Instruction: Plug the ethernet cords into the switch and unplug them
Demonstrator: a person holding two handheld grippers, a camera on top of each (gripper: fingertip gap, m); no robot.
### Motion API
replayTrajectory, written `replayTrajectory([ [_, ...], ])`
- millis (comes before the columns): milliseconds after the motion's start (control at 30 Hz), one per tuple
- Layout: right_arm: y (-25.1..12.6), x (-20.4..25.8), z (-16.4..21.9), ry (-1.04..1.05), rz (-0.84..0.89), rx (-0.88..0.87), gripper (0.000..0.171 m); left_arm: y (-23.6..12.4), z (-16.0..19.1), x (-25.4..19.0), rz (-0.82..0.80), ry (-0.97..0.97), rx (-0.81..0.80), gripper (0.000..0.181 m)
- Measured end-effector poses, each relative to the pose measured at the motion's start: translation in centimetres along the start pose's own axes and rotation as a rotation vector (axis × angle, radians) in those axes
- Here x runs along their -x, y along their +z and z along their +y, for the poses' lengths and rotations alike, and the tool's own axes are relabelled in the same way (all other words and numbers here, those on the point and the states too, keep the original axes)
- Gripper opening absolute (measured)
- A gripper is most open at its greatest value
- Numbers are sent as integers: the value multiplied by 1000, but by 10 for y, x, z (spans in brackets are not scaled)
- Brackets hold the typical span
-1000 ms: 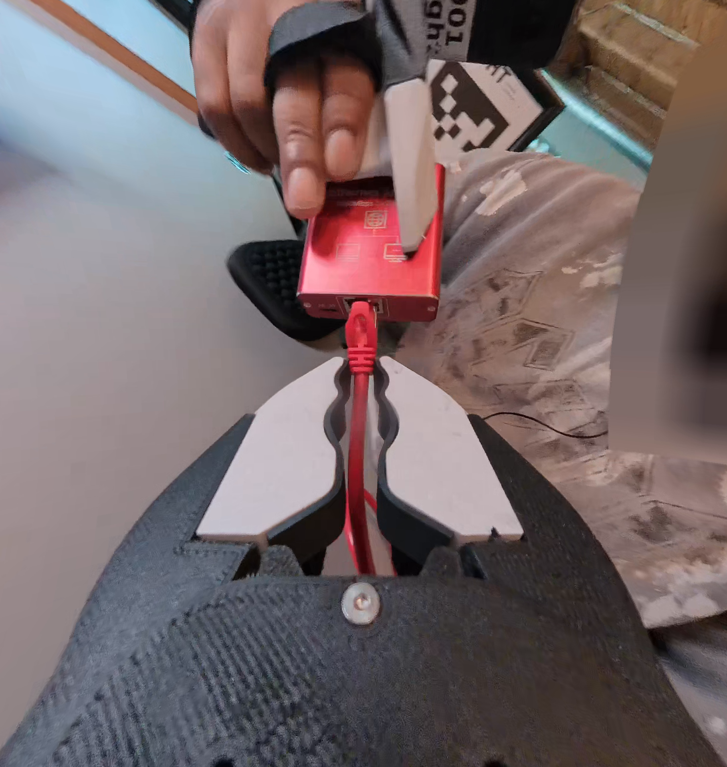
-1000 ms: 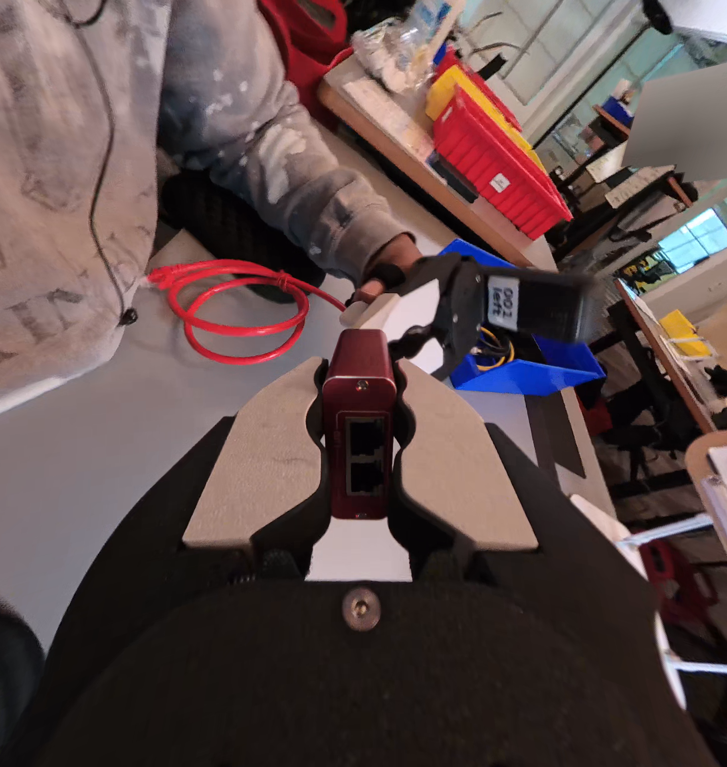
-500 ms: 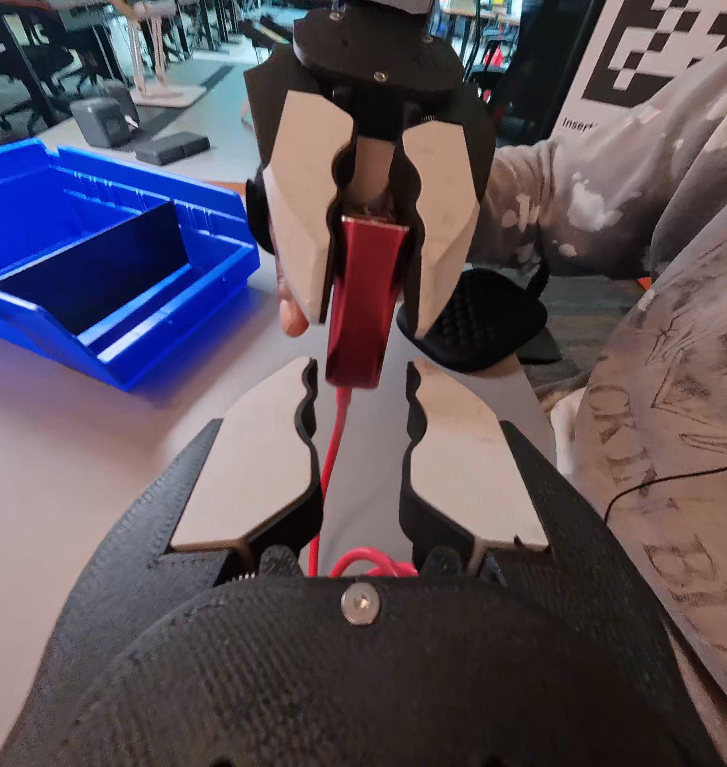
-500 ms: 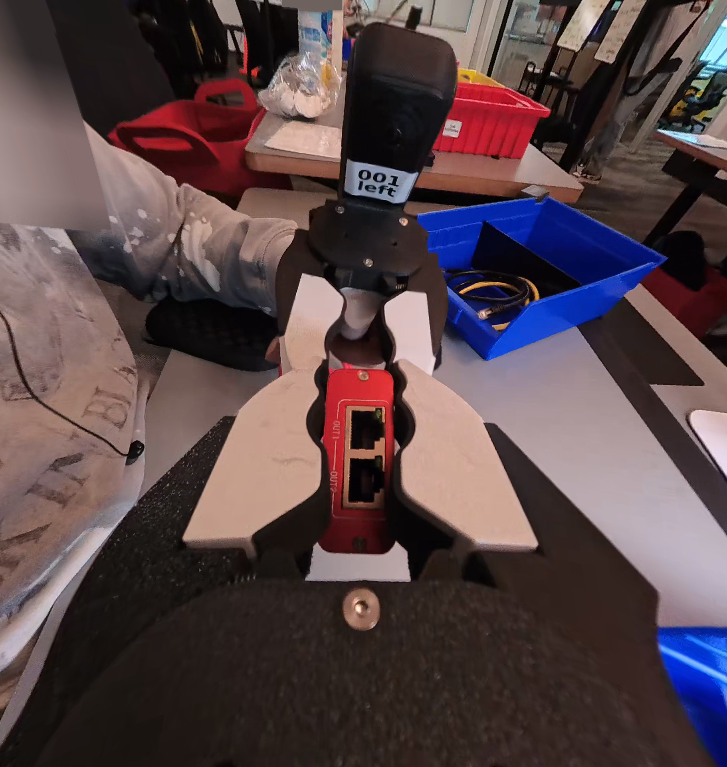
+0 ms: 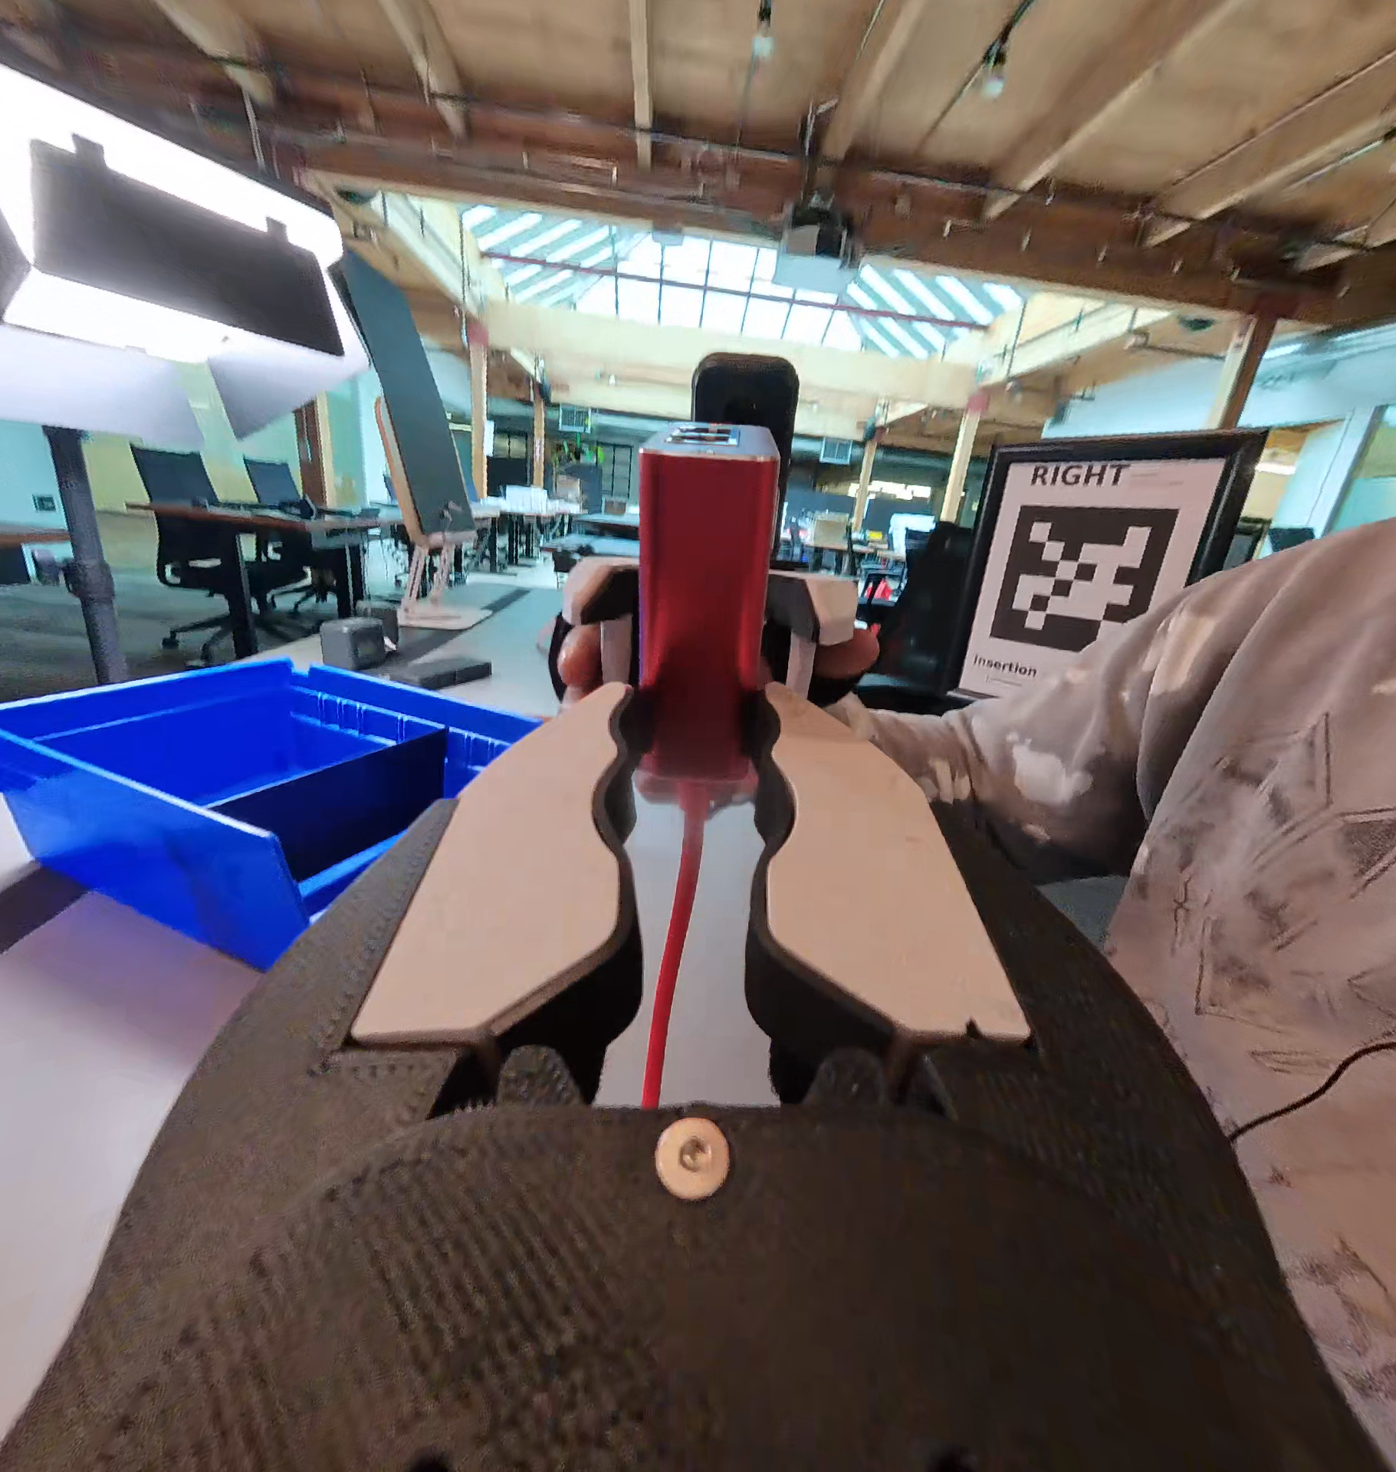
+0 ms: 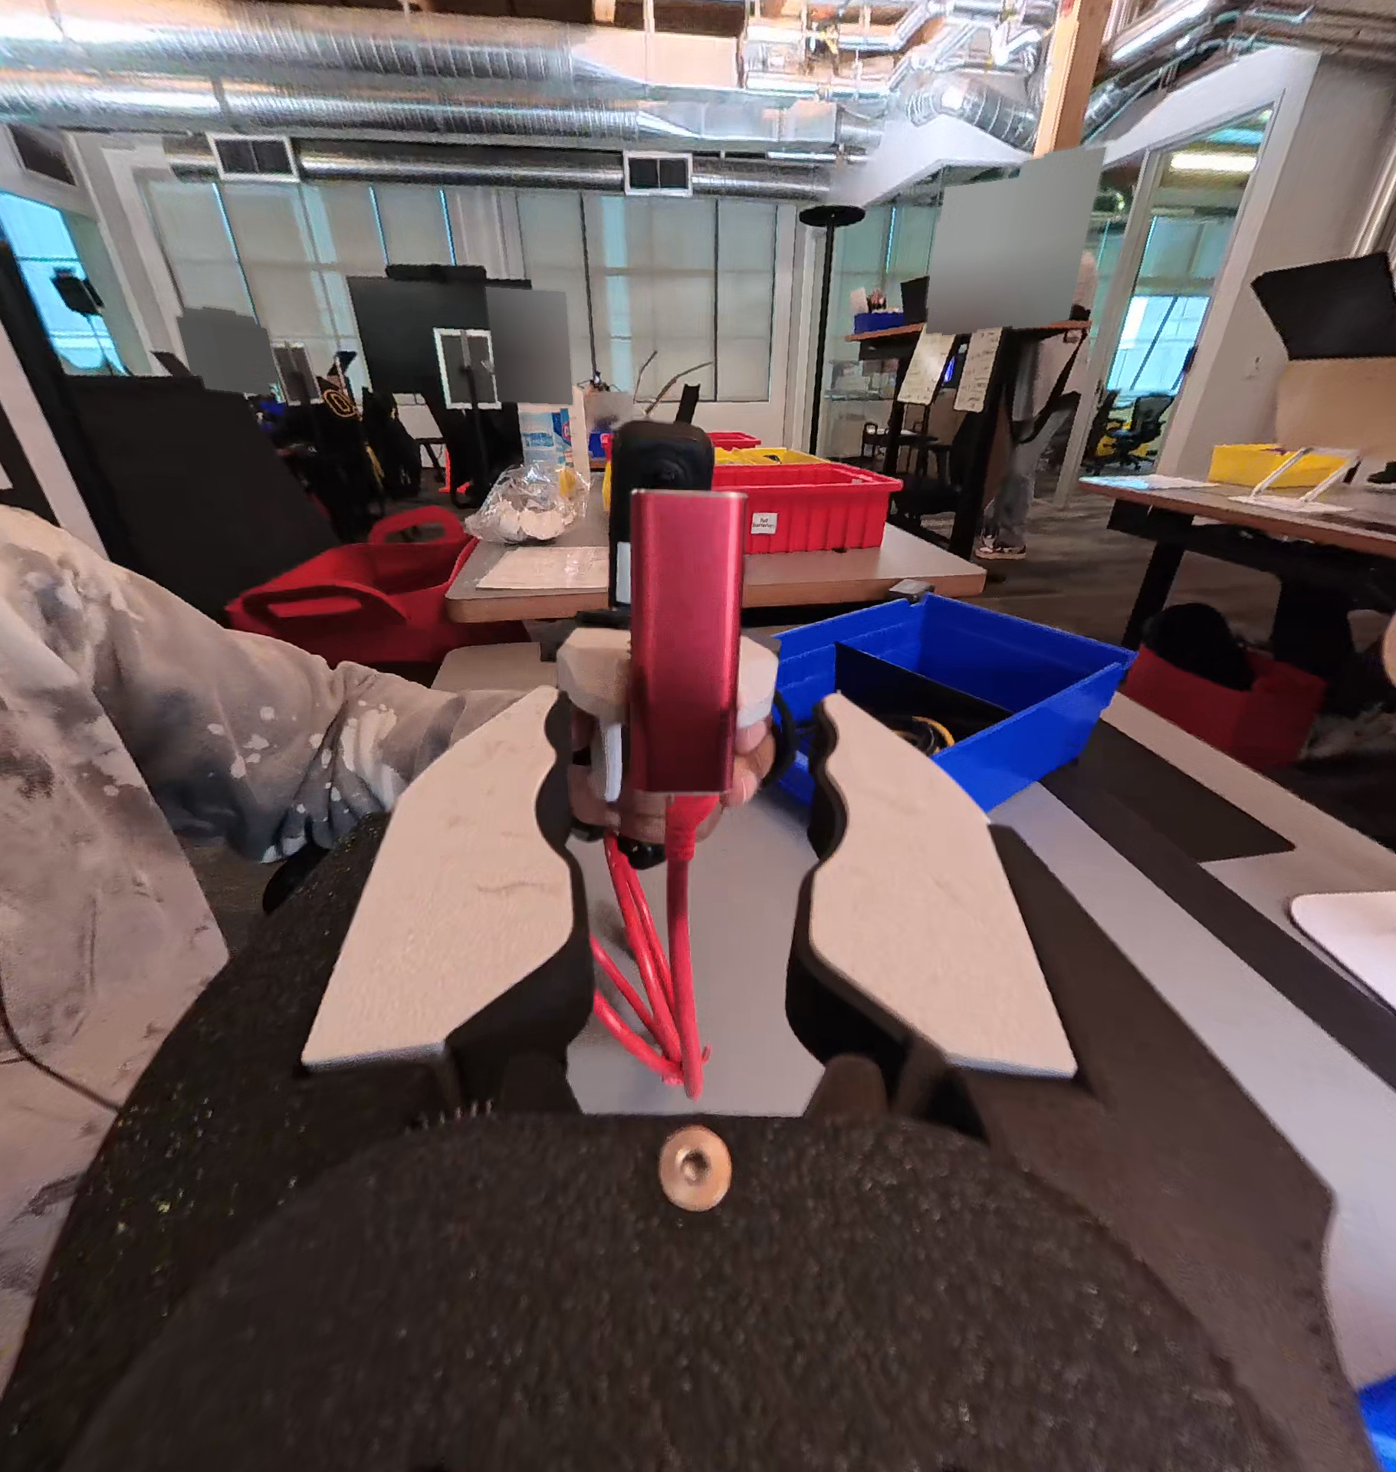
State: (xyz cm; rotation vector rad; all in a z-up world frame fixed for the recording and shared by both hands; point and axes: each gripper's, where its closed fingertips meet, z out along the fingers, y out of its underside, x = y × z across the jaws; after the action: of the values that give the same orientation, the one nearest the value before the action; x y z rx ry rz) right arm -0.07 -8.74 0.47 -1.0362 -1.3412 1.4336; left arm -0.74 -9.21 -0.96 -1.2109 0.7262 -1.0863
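Note:
The red switch point(image 5: 706, 597) stands upright in the air, its two ports facing up. My left gripper point(image 5: 694, 709) is shut on its lower end. A red ethernet cord point(image 5: 674, 940) is plugged into the bottom of the switch and runs down between my left fingers. In the right wrist view the switch point(image 6: 682, 637) is straight ahead, with the cord point(image 6: 682, 916) hanging in loops below it. My right gripper point(image 6: 690, 705) is open and empty, its fingers spread either side of the switch without touching it. The left gripper's white fingers point(image 6: 591, 677) clamp the switch from behind.
A blue bin point(image 5: 161, 781) sits on the grey table point(image 6: 1156, 1035); it holds a yellow cable point(image 6: 925, 729). A framed marker board point(image 5: 1093, 557) stands at the back right. The person's grey sleeve point(image 5: 1156, 717) is on the right. Red bins point(image 6: 806, 510) sit on a farther table.
The switch passed from my right gripper to my left: the right jaws opened and backed off, and the left jaws closed on it. Both views tilted up towards the room.

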Motion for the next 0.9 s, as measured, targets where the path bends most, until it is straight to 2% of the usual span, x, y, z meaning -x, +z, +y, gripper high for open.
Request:
replayTrajectory([
  [67,8,8,-3,-69,-18,-4,37,2,-3,-2,1,5,-46,27],
  [133,11,11,-13,-127,-21,-11,27,4,-10,-9,35,-16,-104,27],
  [267,11,11,-23,-197,-18,111,26,4,-20,-8,-28,54,-63,28],
  [333,7,11,-27,-251,4,190,26,-2,-32,-4,-59,74,-43,39],
  [400,1,9,-26,-296,22,292,26,-6,-38,-2,-86,121,34,47],
  [467,-4,0,-23,-376,78,406,26,-5,-33,-1,-134,241,201,59],
  [533,-6,-3,-18,-426,90,505,26,2,-26,-1,-177,390,368,63],
  [600,-5,-3,-13,-472,98,579,26,12,-22,-2,-192,465,483,60],
  [700,-11,0,0,-521,68,657,26,25,-14,4,-200,537,600,42],
  [767,-21,-3,4,-524,64,673,26,33,-3,2,-146,558,652,29],
  [833,-29,-8,2,-526,73,642,26,42,-2,6,-146,547,636,29],
  [900,-33,-22,-16,-533,152,537,29,50,-15,15,-176,494,554,28],
])
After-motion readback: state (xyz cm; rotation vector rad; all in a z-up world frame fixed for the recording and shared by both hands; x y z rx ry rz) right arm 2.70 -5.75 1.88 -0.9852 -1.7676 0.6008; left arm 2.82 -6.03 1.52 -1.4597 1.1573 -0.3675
